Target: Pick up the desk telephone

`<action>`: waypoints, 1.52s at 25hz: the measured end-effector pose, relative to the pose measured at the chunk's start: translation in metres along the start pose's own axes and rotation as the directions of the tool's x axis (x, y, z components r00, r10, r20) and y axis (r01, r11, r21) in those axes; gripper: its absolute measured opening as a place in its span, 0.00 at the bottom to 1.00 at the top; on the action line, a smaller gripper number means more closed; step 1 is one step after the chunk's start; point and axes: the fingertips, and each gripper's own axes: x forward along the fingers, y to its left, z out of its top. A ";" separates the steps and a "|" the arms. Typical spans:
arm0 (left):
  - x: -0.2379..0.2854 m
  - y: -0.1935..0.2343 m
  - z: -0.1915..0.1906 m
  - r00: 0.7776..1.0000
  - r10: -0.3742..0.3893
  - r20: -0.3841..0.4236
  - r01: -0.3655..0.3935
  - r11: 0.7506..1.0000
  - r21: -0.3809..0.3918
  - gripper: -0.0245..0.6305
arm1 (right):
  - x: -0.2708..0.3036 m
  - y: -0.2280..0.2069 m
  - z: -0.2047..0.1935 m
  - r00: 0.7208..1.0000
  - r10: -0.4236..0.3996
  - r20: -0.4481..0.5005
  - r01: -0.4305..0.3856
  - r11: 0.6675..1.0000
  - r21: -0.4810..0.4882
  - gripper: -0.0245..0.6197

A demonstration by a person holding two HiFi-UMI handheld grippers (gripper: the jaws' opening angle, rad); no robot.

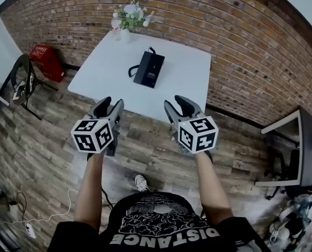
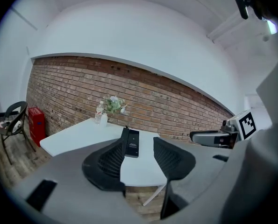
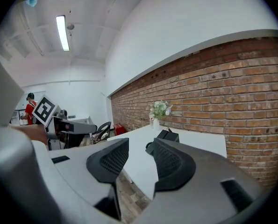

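Note:
The black desk telephone (image 1: 149, 69) lies flat on the white table (image 1: 106, 67), a little right of its middle, with its dark cord curling off its left side. Both grippers hover over the wooden floor short of the table's near edge, well apart from the phone. My left gripper (image 1: 110, 105) is open with nothing between its jaws; its own view shows the phone (image 2: 131, 143) far ahead beyond the jaw gap (image 2: 139, 147). My right gripper (image 1: 177, 105) is open and empty too, and the phone (image 3: 168, 136) sits just past its right finger (image 3: 171, 164).
A vase of flowers (image 1: 128, 16) and a small bottle (image 1: 115, 25) stand at the table's far edge by the brick wall. A red box (image 1: 45, 62) and a black chair (image 1: 20, 82) are at the left, and another desk (image 1: 284, 151) at the right.

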 end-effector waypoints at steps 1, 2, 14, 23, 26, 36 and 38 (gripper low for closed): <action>0.003 0.005 0.001 1.000 -0.008 -0.004 0.008 1.000 0.000 0.32 | 0.006 0.000 0.001 1.000 -0.007 -0.002 0.007 1.000 0.003 0.26; 0.006 0.011 0.002 1.000 -0.016 -0.006 0.016 1.000 0.000 0.32 | 0.010 0.001 0.001 1.000 -0.014 -0.004 0.014 1.000 0.006 0.27; 0.041 0.046 0.018 0.996 -0.087 -0.029 0.087 0.996 0.004 0.46 | 0.048 -0.003 0.004 0.997 -0.076 -0.018 0.077 0.996 0.044 0.41; 0.083 0.052 0.017 0.990 -0.129 -0.065 0.130 0.991 0.013 0.46 | 0.080 -0.030 0.002 0.996 -0.091 -0.015 0.092 0.993 0.079 0.43; 0.107 0.059 0.017 0.987 -0.139 -0.081 0.141 0.990 0.009 0.46 | 0.099 -0.043 -0.001 0.996 -0.088 -0.021 0.090 0.992 0.091 0.43; 0.203 0.078 0.012 0.960 -0.207 -0.189 0.208 0.978 -0.016 0.46 | 0.170 -0.102 -0.014 0.995 -0.067 -0.071 0.080 0.978 0.191 0.44; 0.224 0.083 0.008 0.950 -0.225 -0.217 0.224 0.974 -0.033 0.47 | 0.185 -0.113 -0.019 0.994 -0.058 -0.090 0.076 0.974 0.212 0.44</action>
